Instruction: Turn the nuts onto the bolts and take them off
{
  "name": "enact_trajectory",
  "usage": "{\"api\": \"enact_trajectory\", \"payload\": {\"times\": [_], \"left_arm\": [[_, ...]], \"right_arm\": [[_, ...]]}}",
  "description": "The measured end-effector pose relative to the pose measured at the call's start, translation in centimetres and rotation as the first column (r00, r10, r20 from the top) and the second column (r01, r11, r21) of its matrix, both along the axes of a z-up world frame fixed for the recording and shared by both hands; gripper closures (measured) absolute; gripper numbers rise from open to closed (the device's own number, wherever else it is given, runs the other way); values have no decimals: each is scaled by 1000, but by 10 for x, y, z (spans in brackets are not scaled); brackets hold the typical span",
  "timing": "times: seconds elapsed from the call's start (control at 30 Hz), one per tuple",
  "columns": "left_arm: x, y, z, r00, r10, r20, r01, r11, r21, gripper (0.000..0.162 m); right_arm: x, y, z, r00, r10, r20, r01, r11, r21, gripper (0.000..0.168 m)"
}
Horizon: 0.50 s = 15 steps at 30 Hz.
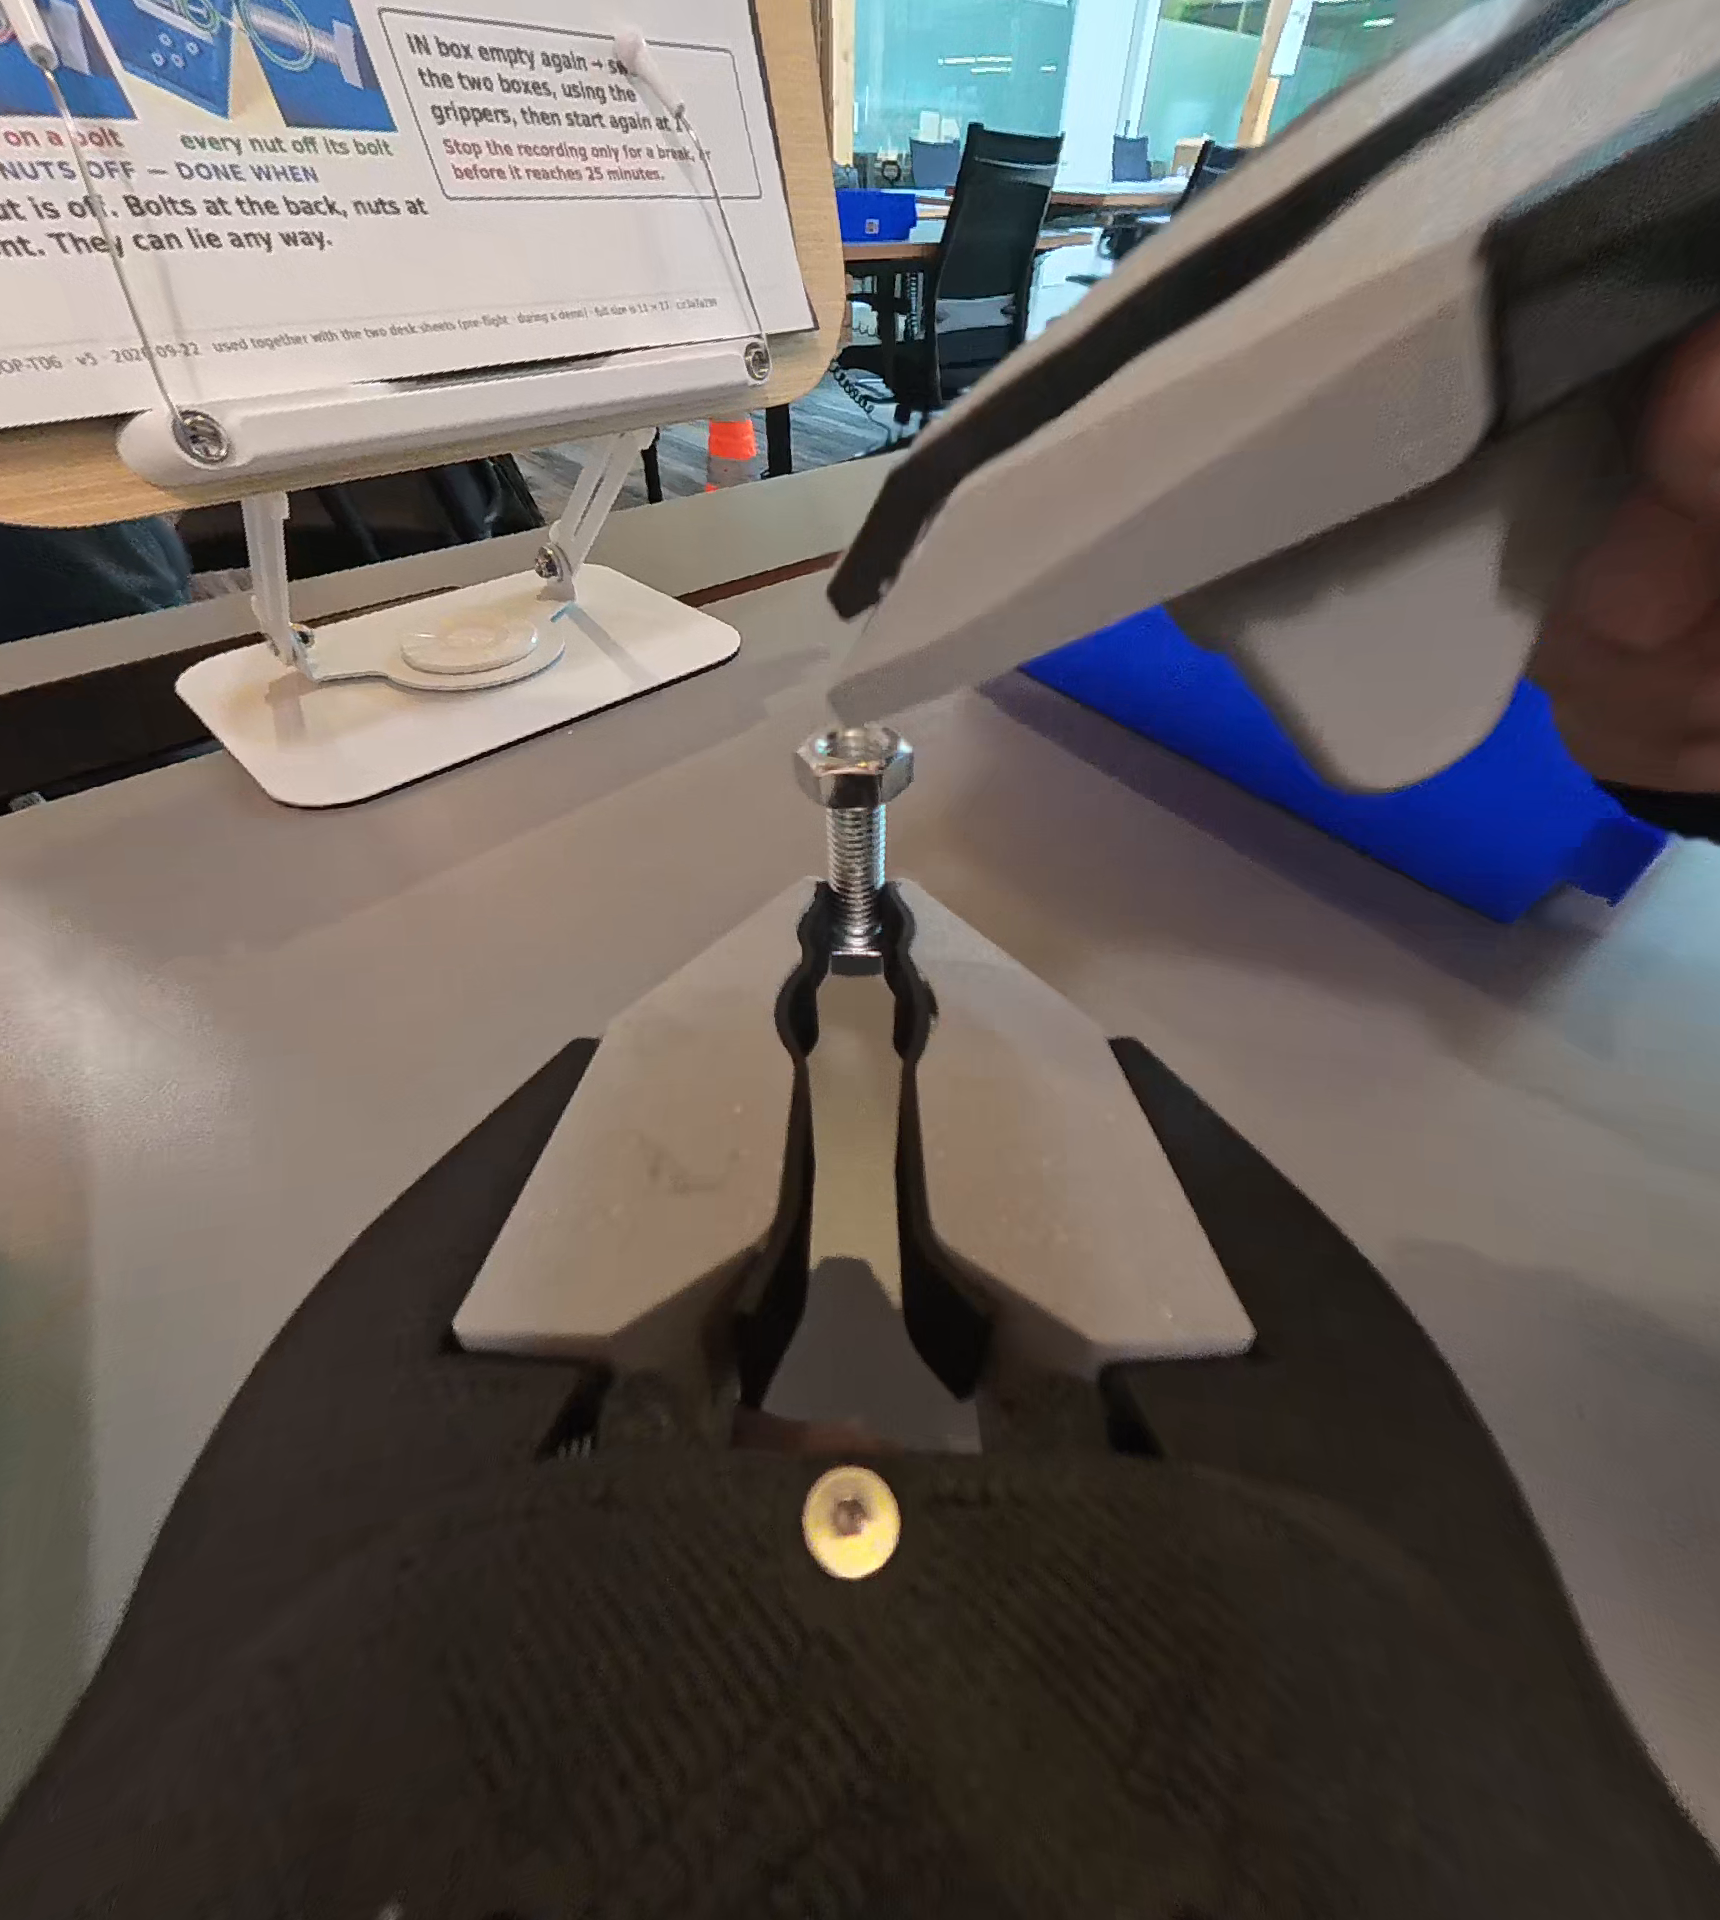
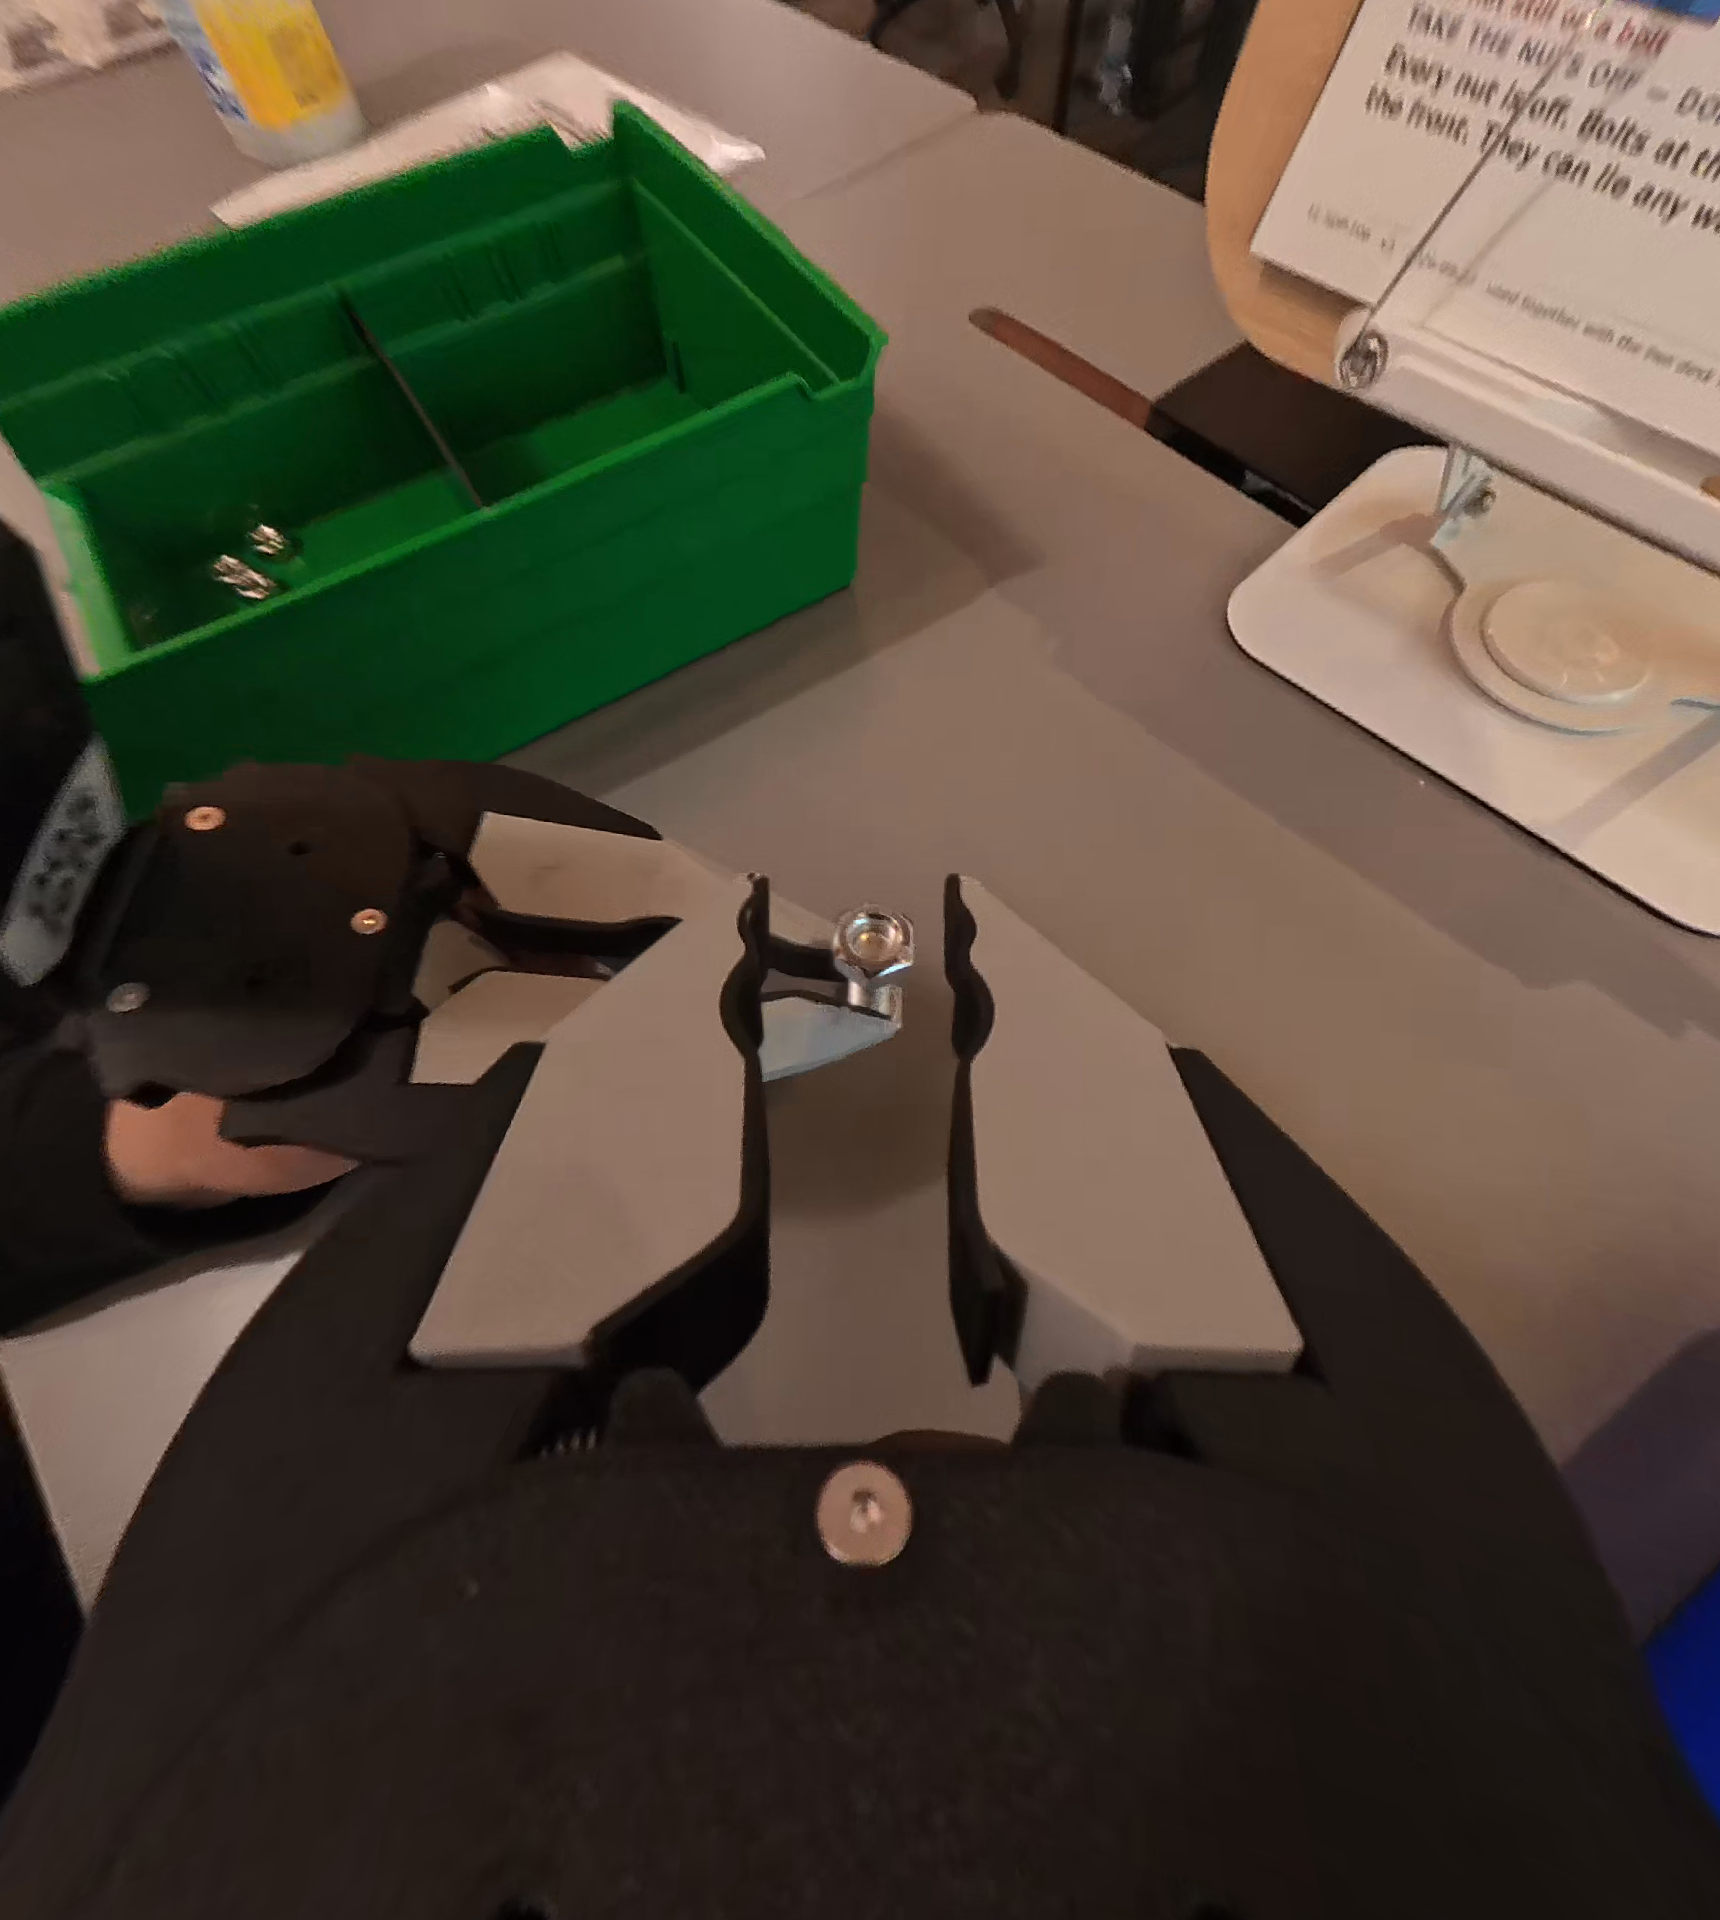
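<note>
Silver threaded bolt [image 1: 853, 883] stands upright above the grey worktop [image 1: 1251, 1091], pinched near its head by the closed jaws of the left gripper [image 1: 853, 940], with a silver hex nut [image 1: 854, 764] at its top end. Right gripper [image 2: 851, 951] comes in from above, tilted steeply down, jaws parted and empty either side of the nut; whether they touch it is unclear

Printed instruction sheet [image 1: 336, 208] on a white stand [image 1: 451, 665]; labelled bottle [image 2: 264, 62]; coded sticker [image 2: 66, 862] on a black sleeve.
</note>
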State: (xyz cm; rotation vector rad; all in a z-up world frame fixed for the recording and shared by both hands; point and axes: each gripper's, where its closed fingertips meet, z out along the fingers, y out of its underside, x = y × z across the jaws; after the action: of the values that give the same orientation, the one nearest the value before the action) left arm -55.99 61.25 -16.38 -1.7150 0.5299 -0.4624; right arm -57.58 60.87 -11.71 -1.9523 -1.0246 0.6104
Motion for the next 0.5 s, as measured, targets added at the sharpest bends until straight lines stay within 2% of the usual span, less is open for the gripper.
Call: {"api": "enact_trajectory", "payload": {"times": [0.1,0.17,0.27,0.33,0.5], "left_arm": [[7,-7,4,997,-75,13,75,997,12,156],[16,-17,10,978,-199,66,199,980,9,156],[22,-32,17,928,-343,143,347,938,-1,155],[21,-35,14,920,-375,115,378,926,-1,155],[25,-48,13,888,-457,47,456,889,33,155]], "right_arm": [[4,-10,20,992,88,-86,-83,995,60,130],[14,-15,31,981,130,-141,-115,988,105,126],[21,-36,41,923,276,-270,-247,960,134,123],[27,-46,42,881,334,-335,-304,942,140,122],[39,-51,29,849,376,-372,-337,927,167,117]]}}
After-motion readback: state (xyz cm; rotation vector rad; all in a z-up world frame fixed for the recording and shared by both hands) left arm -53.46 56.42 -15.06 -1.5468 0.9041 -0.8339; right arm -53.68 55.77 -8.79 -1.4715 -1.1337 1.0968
